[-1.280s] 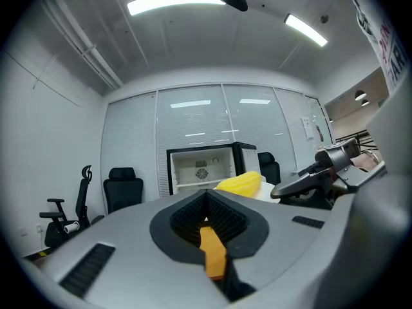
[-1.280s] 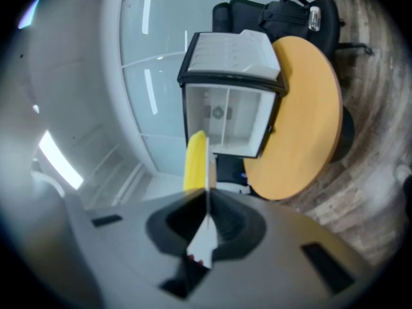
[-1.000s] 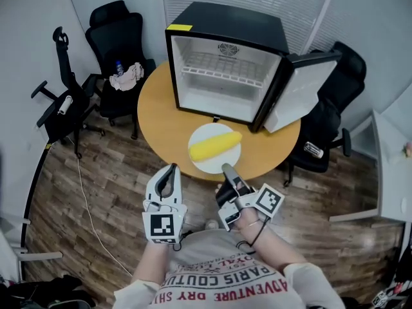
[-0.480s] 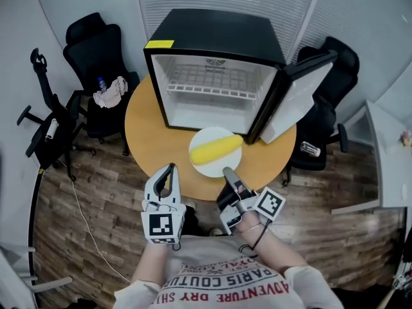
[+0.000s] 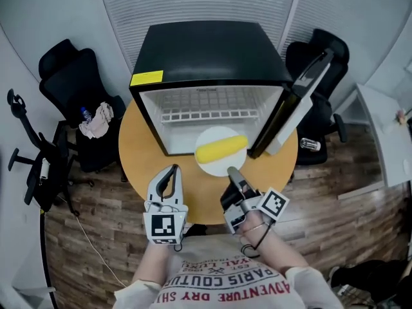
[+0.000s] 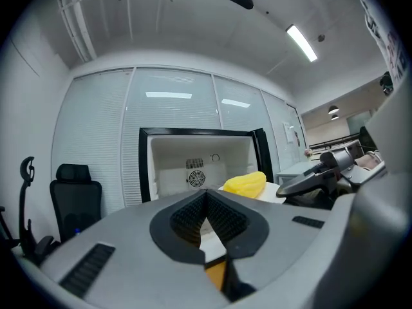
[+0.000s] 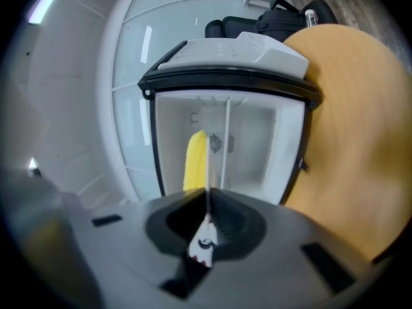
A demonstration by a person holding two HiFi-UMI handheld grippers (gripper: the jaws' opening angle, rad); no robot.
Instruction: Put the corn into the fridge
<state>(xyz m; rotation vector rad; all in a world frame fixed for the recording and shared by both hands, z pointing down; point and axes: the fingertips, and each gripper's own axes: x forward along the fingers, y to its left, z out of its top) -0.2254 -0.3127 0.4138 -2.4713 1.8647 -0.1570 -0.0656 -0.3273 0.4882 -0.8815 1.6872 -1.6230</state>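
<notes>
Right tool (image 5: pixel 230 171) clamped on plate (image 5: pixel 214 167) rim. Left tool (image 5: pixel 173 168) pressed together, nothing held, kept low over bench (image 5: pixel 138 166) edge. Corn (image 5: pixel 221 149) carried on plate, now brought to open fridge (image 5: pixel 206 50) mouth, a second ago well short. Only slide-in judged left.

We count 1 corn (image 5: pixel 222 150), 1 white plate (image 5: pixel 212 168), 1 black fridge (image 5: pixel 206 47), 1 round table (image 5: pixel 138 159), 3 black chairs (image 5: pixel 71 76) (image 5: pixel 29 166) (image 5: pixel 315 50), 1 crumpled cloth (image 5: pixel 96 121) and 2 grippers: the left gripper (image 5: pixel 172 170) and the right gripper (image 5: pixel 231 170).
</notes>
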